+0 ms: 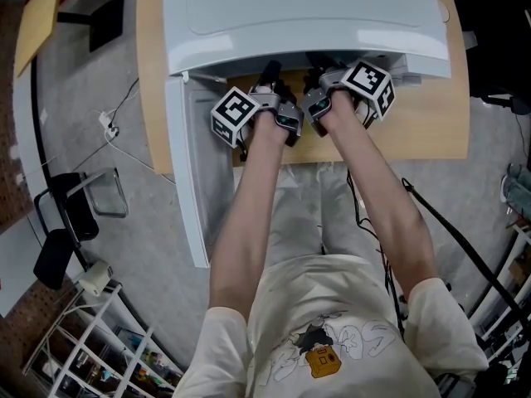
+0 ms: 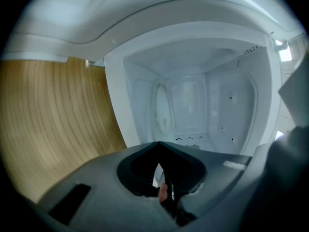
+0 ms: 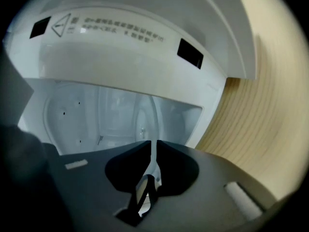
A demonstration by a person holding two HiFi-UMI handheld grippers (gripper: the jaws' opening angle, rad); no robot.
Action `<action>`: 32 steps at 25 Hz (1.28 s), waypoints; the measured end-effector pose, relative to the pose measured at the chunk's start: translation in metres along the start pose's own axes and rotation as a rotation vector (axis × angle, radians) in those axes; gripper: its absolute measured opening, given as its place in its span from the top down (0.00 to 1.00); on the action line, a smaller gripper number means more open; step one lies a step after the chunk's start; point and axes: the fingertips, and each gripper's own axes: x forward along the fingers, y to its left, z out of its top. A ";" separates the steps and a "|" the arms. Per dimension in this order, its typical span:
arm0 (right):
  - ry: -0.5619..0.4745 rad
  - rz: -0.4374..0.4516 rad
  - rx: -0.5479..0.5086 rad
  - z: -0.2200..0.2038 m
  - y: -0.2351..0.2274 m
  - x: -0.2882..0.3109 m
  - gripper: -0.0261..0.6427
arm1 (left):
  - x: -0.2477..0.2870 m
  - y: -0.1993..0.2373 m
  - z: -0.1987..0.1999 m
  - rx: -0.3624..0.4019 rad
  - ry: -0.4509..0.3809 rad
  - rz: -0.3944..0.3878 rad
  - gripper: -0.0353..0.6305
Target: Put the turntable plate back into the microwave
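Note:
The white microwave [image 1: 307,15] stands on a wooden table [image 1: 431,114] with its door [image 1: 195,164] swung open to the left. Both grippers are side by side at the mouth of the cavity. My left gripper [image 1: 270,71] is shut; its jaws meet in front of the white cavity [image 2: 193,105], with only a thin slit between them [image 2: 158,149]. My right gripper [image 1: 319,77] looks the same, jaws together [image 3: 154,146] and pointing into the cavity [image 3: 111,115]. I cannot make out the turntable plate in any view. The gripper bodies hide the cavity floor.
Wood of the table shows left of the microwave [image 2: 53,124] and right of it [image 3: 260,124]. A warning label [image 3: 120,25] runs along the upper frame. On the grey floor lie a cable and plug [image 1: 108,127], a black chair [image 1: 70,214] and a white wire rack [image 1: 91,338].

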 end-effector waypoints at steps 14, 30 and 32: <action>0.047 0.033 -0.080 -0.014 0.007 -0.019 0.94 | -0.008 -0.011 -0.006 0.065 0.028 0.006 0.95; 0.209 0.090 -0.670 -0.058 0.058 -0.104 0.95 | -0.088 -0.088 -0.064 0.839 0.132 0.068 0.95; 0.208 0.081 -0.774 -0.064 0.063 -0.115 0.95 | -0.096 -0.096 -0.071 0.951 0.143 0.086 0.95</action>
